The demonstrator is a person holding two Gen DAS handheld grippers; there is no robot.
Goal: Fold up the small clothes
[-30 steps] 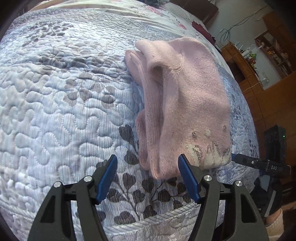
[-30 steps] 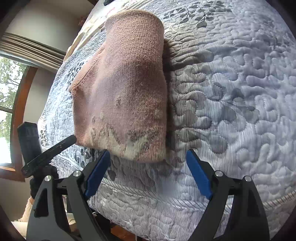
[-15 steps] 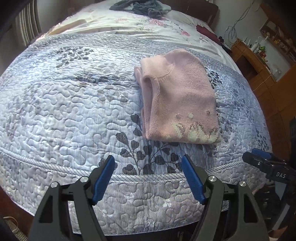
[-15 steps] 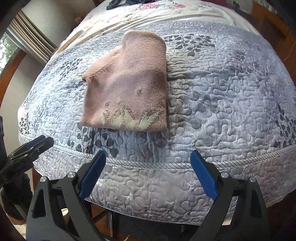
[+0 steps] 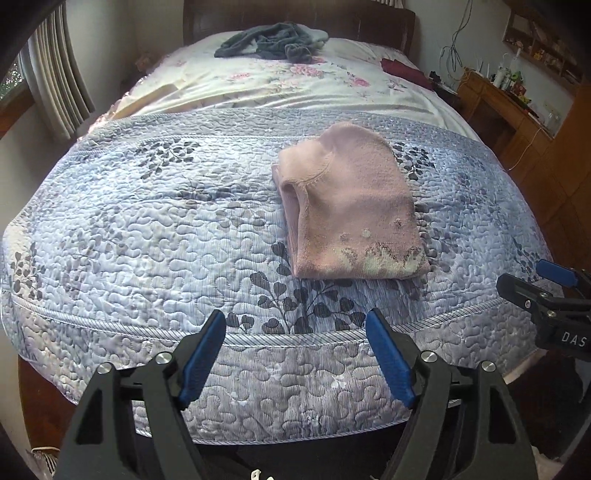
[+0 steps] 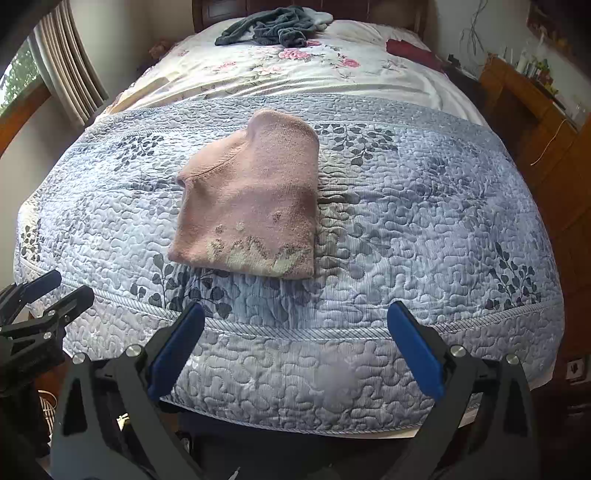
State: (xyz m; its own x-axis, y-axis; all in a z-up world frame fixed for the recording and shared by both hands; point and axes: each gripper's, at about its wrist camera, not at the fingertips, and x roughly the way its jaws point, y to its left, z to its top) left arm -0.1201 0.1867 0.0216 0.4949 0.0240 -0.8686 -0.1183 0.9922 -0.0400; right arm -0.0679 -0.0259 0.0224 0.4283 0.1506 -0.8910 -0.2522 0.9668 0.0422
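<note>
Both grippers have pulled back past the bed's foot. Left gripper [image 5: 295,354] wide open, empty. Pink garment [image 5: 351,210] lies folded on the quilt [image 5: 147,240]. Right gripper [image 6: 295,347] wide open, empty. This fold looks finished; next, fetch another piece.

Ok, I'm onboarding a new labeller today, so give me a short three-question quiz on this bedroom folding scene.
1. True or false: the left gripper is shut on the pink sweater.
2. What does the folded sweater lie on? A) the floral sheet B) the blue quilt C) the wooden desk
3. Fill in: the heap of grey clothes lies near the bed's ____.

Key: 1. False; both the left and the right gripper are open, clear of the sweater. 2. B. 3. Headboard.
</note>
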